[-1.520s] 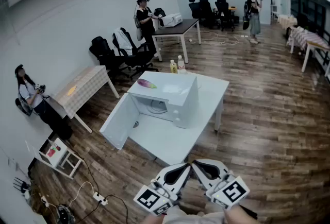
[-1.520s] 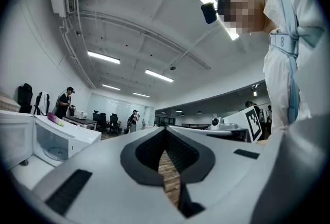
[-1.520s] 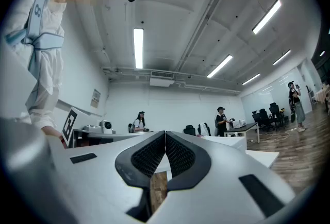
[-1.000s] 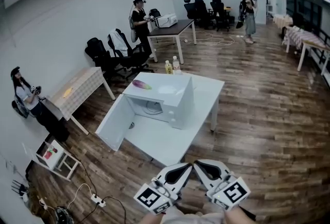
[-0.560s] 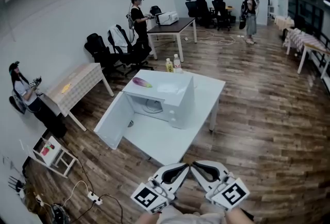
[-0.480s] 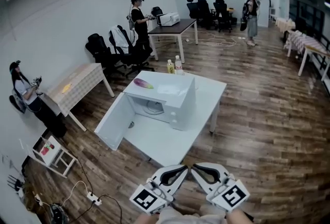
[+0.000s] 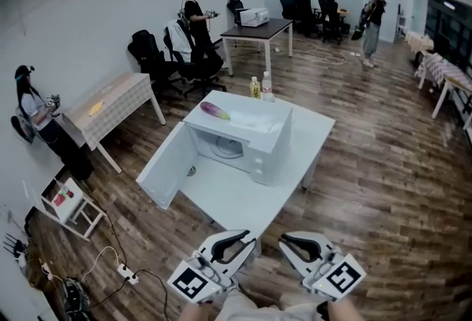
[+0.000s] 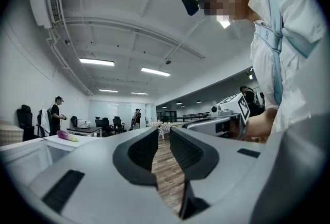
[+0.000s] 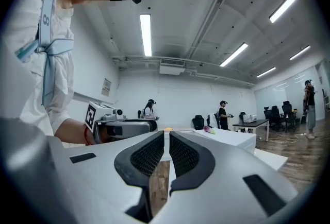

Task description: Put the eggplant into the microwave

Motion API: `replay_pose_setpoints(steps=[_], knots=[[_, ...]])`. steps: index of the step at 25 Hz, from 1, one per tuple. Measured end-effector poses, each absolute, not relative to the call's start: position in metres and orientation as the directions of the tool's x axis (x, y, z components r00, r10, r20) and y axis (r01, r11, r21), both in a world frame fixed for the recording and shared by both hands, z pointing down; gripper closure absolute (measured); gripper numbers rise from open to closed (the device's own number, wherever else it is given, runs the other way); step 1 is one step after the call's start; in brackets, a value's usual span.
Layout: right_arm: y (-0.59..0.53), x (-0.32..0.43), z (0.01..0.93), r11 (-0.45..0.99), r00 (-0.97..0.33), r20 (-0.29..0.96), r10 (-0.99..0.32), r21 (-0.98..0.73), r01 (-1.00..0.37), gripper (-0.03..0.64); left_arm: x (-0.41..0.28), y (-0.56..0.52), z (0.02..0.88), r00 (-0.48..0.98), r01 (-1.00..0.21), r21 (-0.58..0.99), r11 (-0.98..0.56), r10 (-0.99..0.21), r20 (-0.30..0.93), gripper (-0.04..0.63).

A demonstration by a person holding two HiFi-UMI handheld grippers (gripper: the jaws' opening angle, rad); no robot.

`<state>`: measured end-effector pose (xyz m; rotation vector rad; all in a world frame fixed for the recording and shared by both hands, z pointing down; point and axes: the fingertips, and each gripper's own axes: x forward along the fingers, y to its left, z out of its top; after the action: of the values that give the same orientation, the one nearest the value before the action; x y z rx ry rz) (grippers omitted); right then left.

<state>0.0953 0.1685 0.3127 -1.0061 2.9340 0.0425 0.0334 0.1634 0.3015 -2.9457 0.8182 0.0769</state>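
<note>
Eggplant (image 7: 216, 111) lies on top of the microwave (image 7: 254, 124), toward its far left corner, purple with a pale green end. It is not inside.

Microwave sits on a white table (image 7: 228, 203). Its door (image 7: 168, 164) hangs open to the left and the cavity shows.

Two bottles (image 7: 259, 86) stand on the table just beyond the microwave's far side.

Left gripper (image 7: 247, 240) and right gripper (image 7: 289, 240) are held level at the near edge of the scene, side by side, well apart from the table and the eggplant.

Left gripper's jaws have just been opening. They stand a narrow gap apart with only wood floor showing between the pads (image 8: 147, 148).

Right gripper's jaws are all but together; a bare slit shows in its own view, probably closed, and nothing sits in it.

A person (image 7: 33, 109) stands at the left wall.
</note>
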Motion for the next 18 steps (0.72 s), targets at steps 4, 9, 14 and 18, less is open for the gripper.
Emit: replay_pose_setpoints(steps=[4,9,14,18], knots=[[0.159,0.087,0.312,0.801,-0.802,-0.037,-0.597,0.025,-0.598,0.580,0.026,0.157,0.303,0.864,-0.504,-0.065,-0.861,-0.501,-0.053,0.532],[0.144,0.075,0.312,0.809,-0.810,-0.013,-0.586,0.040,-0.586,0.580,0.020,0.142,0.298,0.888,-0.459,-0.086,-0.884,-0.458,-0.039,0.522],[0.129,0.074,0.306,0.804,-0.805,-0.015,-0.594,0.044,-0.594,0.580,0.017,0.119,0.285,0.915,-0.401,-0.124,-0.907,-0.403,-0.014,0.506],[0.117,0.069,0.300,0.796,-0.797,-0.016,-0.604,0.045,-0.604,0.580,0.010,0.097,0.274,0.944,-0.322,-0.168,-0.932,-0.329,0.015,0.502]])
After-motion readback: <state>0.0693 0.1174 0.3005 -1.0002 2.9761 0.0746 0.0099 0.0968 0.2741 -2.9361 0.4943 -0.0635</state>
